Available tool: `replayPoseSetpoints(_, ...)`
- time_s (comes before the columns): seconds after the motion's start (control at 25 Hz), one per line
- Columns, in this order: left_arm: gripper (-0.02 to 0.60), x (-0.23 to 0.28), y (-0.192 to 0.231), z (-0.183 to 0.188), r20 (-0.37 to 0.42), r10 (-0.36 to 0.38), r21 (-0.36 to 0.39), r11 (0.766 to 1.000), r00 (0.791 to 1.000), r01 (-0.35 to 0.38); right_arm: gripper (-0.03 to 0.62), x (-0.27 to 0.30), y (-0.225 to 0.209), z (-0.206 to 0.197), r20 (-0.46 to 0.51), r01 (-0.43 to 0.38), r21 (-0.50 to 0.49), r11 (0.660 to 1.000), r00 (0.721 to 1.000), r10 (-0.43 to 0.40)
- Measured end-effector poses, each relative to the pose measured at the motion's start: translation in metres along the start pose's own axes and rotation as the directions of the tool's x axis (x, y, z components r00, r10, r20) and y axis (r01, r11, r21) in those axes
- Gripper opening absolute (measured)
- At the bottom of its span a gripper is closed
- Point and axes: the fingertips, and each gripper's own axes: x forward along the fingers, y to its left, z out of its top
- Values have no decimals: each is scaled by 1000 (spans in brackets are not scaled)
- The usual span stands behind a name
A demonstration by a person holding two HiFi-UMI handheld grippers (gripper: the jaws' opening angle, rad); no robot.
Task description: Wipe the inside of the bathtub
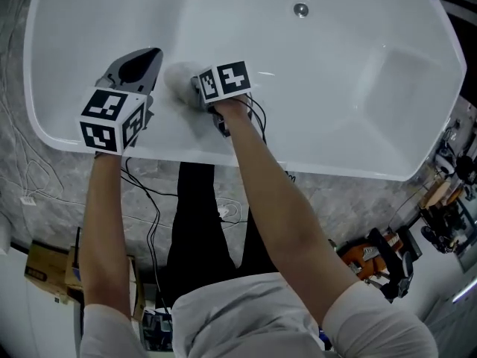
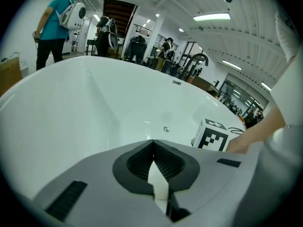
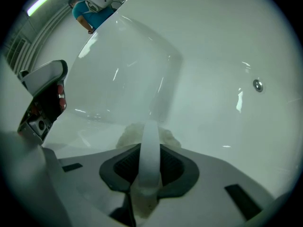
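Currently your R gripper point(image 3: 149, 150) is clamped on the pale fluffy wiping pad point(image 3: 126, 136), which is pressed to the near inner wall of the white glossy bathtub point(image 1: 358, 73). Unwiped floor lies ahead-right. L gripper point(image 2: 152, 143): closed, empty, just beside.

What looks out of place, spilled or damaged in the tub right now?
Nothing stands out. The bathtub looks clean and intact. The right claw grips the fluffy pad by its strap against the tub wall; the left claw is shut, empty.

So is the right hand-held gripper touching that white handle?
Touching. The right gripper view shows the right hand-held gripper with its jaws clamped on the white handle.
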Motion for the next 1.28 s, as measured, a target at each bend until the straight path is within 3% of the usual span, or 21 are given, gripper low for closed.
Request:
replayPoseSetpoints(0.12,11,14,-17,2,14,-31,-16,999,999,31,98,-13,-18,-10,18,4,0,1000,1000,-4)
replayPoseSetpoints(0.56,11,56,-84,9,-33,-91,53,994,995,92,98,-61,-83,-41,18,31,14,999,999,-31)
replayPoseSetpoints(1.28,11,140,-192,-8,-177,-161,131,974,971,186,98,-132,-190,-96,27,81,33,996,996,-82)
